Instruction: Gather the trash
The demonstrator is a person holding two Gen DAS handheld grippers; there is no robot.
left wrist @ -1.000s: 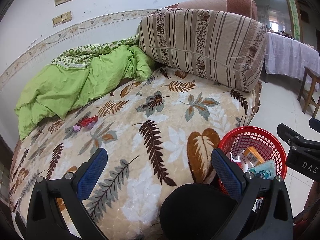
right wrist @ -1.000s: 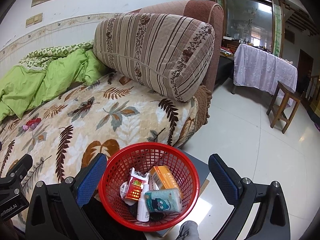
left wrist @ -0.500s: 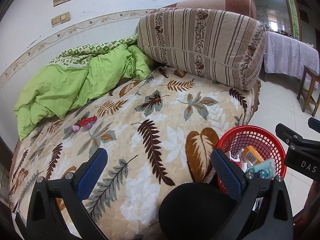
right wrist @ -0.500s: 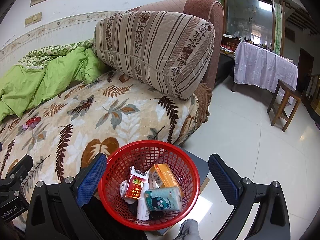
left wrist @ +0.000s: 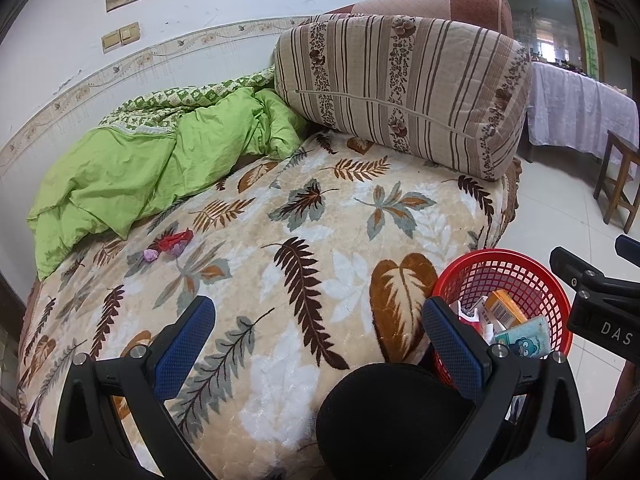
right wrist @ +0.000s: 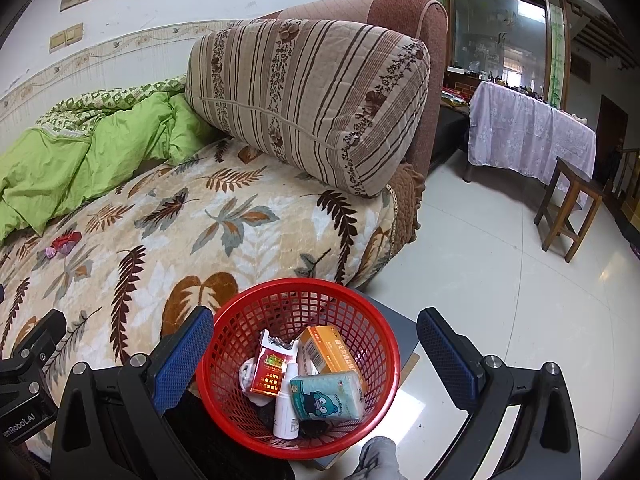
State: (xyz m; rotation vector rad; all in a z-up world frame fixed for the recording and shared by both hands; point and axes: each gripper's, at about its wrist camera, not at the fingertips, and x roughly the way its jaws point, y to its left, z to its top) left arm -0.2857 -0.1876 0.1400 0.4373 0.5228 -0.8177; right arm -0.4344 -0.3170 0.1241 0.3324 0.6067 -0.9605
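Right gripper (left wrist: 592,304) reads "DAS"; left gripper (right wrist: 28,388) reads "nRobot.AI".

In the left wrist view, white letters "DAS" stand on the right hand-held gripper (left wrist: 600,312) at the right edge. In the right wrist view, "nRobot.AI" stands on the left hand-held gripper (right wrist: 28,384) at the near left. Print on the basket's packets is too small to read.

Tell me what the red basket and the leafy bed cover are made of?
The red basket looks like molded plastic: its wall is a stiff open grid with a smooth, slightly shiny rim. The leafy bed cover looks like soft plush fabric, probably fleece, because its surface is fuzzy, quilted-looking and matte. I can't be sure of the fiber from here.
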